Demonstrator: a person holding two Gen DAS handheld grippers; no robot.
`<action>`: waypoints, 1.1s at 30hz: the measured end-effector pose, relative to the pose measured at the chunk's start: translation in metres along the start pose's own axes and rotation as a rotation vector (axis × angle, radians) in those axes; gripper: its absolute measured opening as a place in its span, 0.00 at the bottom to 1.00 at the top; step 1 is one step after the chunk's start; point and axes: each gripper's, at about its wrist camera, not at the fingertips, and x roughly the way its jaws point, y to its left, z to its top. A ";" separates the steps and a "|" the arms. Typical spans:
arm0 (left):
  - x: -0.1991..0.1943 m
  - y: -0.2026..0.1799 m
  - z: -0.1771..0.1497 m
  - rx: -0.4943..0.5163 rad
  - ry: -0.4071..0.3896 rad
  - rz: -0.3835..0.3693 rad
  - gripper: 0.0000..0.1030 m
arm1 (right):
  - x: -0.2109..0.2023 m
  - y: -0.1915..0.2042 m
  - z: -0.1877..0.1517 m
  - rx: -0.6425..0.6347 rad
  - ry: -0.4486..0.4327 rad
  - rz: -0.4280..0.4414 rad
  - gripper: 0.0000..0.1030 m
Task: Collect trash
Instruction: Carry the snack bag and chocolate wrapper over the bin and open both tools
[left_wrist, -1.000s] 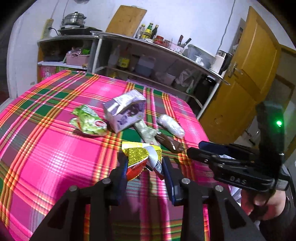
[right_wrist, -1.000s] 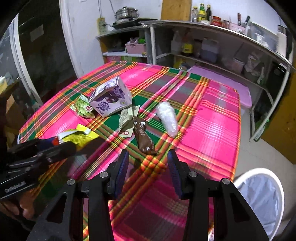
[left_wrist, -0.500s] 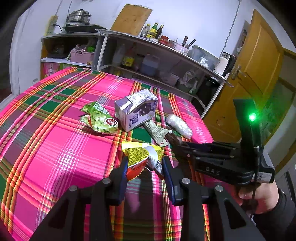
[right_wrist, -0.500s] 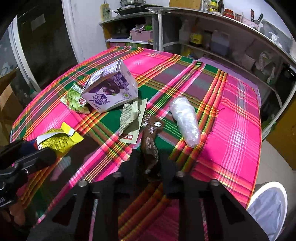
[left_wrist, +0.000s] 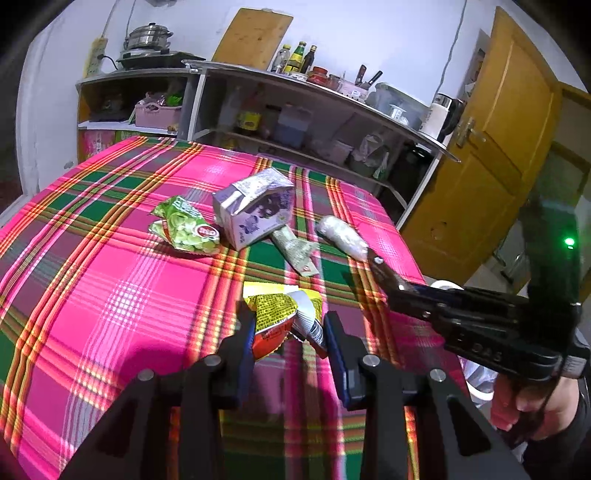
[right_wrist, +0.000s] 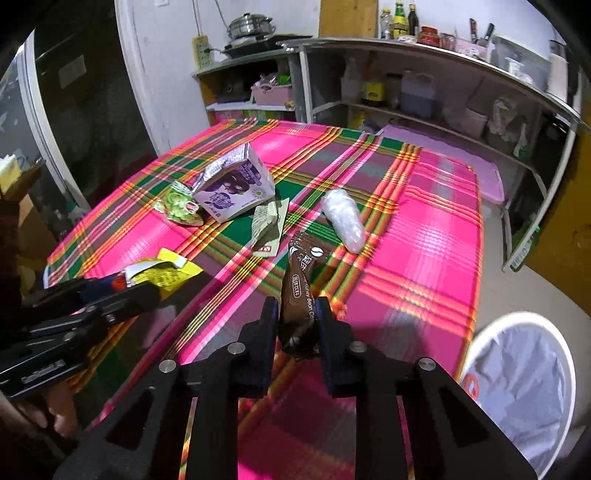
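Note:
My left gripper (left_wrist: 288, 325) is shut on a yellow snack wrapper (left_wrist: 280, 306) just above the plaid tablecloth (left_wrist: 110, 295). My right gripper (right_wrist: 298, 314) is shut on a long brown coffee-bean wrapper (right_wrist: 301, 273), which sticks up forward from the pads, off the cloth. On the table lie a purple milk carton (right_wrist: 236, 188), a green snack bag (left_wrist: 184, 229), a pale crumpled wrapper (right_wrist: 267, 221) and a clear plastic wad (right_wrist: 341, 218). The right wrist view shows the left gripper (right_wrist: 155, 291) at the lower left with the yellow wrapper (right_wrist: 166, 273).
A round bin with a white liner (right_wrist: 517, 387) stands on the floor off the table's right edge. Metal shelves (left_wrist: 295, 110) with bottles and pots run behind the table. A wooden door (left_wrist: 498, 147) is at the right.
The right gripper moved in over the brown wrapper, its jaws closed on it, and it drew back with the wrapper lifted off the cloth. The left gripper kept still with the yellow wrapper.

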 end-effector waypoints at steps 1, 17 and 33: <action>-0.002 -0.003 -0.001 0.005 0.000 -0.001 0.35 | -0.006 0.000 -0.003 0.007 -0.008 0.001 0.21; -0.033 -0.087 -0.021 0.136 0.004 -0.076 0.35 | -0.111 -0.029 -0.067 0.133 -0.126 -0.059 0.21; -0.019 -0.178 -0.026 0.260 0.018 -0.198 0.35 | -0.166 -0.094 -0.112 0.276 -0.194 -0.153 0.21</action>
